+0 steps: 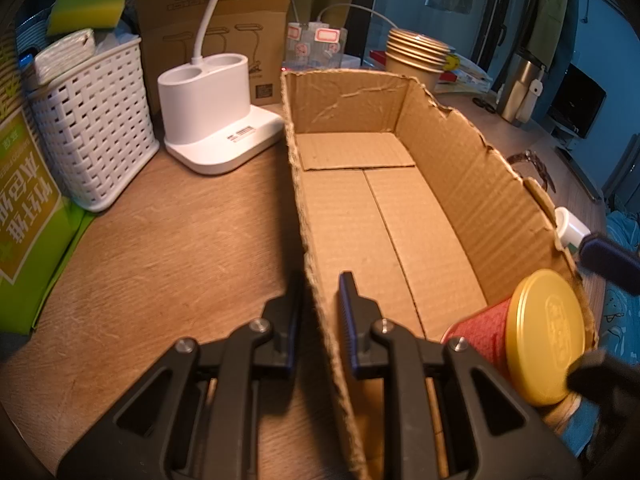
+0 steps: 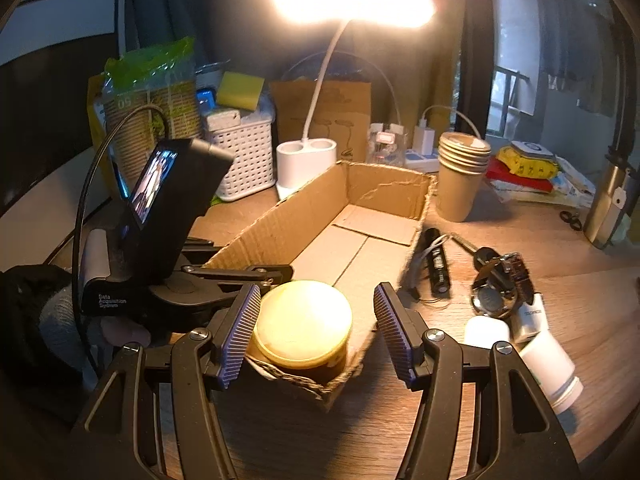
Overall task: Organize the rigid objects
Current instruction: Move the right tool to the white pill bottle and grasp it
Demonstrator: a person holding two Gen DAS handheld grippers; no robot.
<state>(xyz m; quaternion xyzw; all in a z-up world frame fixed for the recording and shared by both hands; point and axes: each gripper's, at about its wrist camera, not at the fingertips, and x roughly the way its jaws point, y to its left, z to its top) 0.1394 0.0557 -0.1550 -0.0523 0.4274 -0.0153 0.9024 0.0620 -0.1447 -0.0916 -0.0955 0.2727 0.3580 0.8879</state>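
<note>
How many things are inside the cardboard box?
1: a red tin with a yellow lid sits in the near corner of the cardboard box, between the right gripper fingers. The rest of the floor looks bare.

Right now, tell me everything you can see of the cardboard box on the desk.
The cardboard box is a long, open-topped tray of brown corrugated board with ragged, torn rims and no lid. It sits flat on the wooden desk. Its floor shows folded flaps and is bare except at the near end, where a red tin with a gold lid stands. The left gripper is clamped on its left wall. The right gripper straddles the tin, jaws apart.
</note>
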